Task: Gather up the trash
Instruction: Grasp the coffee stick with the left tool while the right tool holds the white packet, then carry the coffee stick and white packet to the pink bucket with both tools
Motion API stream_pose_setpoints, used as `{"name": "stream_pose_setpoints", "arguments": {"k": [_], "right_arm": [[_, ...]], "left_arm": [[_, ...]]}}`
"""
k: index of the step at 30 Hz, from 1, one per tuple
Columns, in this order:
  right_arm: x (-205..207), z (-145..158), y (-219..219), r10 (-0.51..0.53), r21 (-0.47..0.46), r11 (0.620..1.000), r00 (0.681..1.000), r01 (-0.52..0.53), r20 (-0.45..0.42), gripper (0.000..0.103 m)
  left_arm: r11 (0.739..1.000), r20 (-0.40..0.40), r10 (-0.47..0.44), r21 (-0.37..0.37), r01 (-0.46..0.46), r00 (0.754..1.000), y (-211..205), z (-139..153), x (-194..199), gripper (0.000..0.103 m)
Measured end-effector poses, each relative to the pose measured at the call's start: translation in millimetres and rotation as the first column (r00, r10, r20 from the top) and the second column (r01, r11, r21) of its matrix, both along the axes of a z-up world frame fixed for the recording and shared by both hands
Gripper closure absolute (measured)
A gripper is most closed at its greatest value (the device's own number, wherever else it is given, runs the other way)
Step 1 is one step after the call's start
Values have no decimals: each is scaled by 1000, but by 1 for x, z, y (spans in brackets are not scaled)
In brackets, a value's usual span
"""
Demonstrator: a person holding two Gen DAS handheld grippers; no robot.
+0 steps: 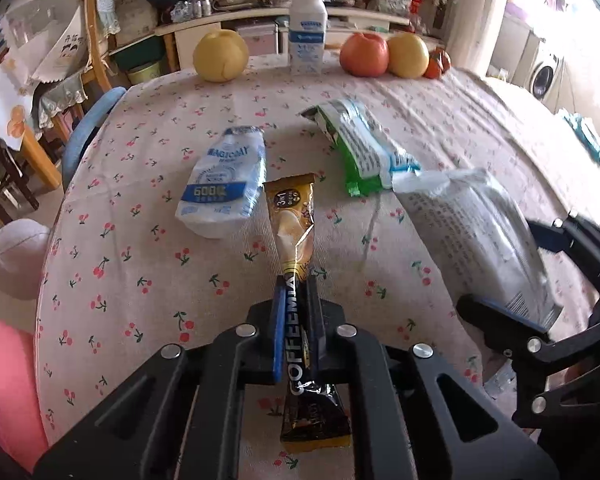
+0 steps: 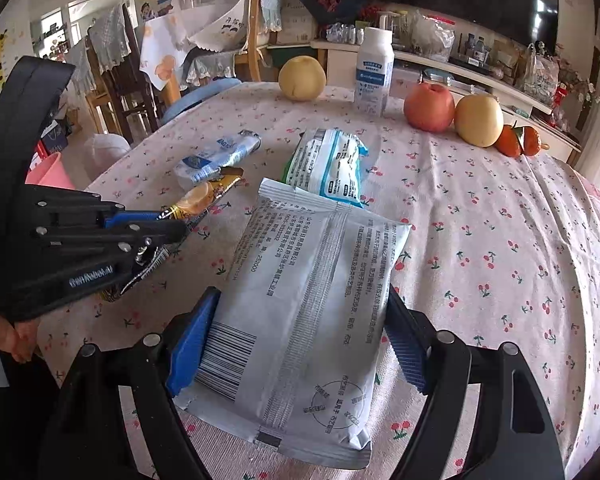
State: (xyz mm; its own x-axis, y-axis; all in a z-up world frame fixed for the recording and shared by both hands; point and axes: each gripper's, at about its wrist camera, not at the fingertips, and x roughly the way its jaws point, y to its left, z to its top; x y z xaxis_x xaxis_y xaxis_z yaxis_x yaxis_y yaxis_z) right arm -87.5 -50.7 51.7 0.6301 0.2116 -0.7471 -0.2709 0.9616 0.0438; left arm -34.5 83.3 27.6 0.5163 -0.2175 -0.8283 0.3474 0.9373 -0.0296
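My left gripper [image 1: 296,286] is shut on a gold and black coffee-mix sachet [image 1: 294,220], which pokes forward over the table; the same gripper shows at the left of the right wrist view [image 2: 172,224]. My right gripper [image 2: 300,308] is closed around a large silver-grey snack bag [image 2: 308,300], its blue pads pressing both sides; the bag also shows at the right of the left wrist view [image 1: 484,232]. A crushed white and blue plastic bottle [image 1: 224,184] and a green and white wrapper [image 1: 360,148] lie on the cherry-print tablecloth [image 1: 140,240] ahead.
At the table's far edge stand a yellow pear [image 1: 220,56], a white bottle [image 1: 308,32], a red apple [image 1: 364,54], another yellow pear [image 1: 408,55] and small orange fruit [image 1: 436,66]. Chairs and a pink bin [image 1: 4,380] stand left of the table.
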Motion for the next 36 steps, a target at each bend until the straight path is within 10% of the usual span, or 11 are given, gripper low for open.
{"name": "stream_pose_setpoints", "arguments": {"k": [20,36], "right_arm": [[-13,37,10,32,244,969,999,-29,-10,24],[-13,85,108,204,332,920,978,-207,45,24]], "left_arm": [[960,154,157,-255,-114,976,88,55,-27,92],[863,210,435,-375,-339,876,187,76,-56,92]]}}
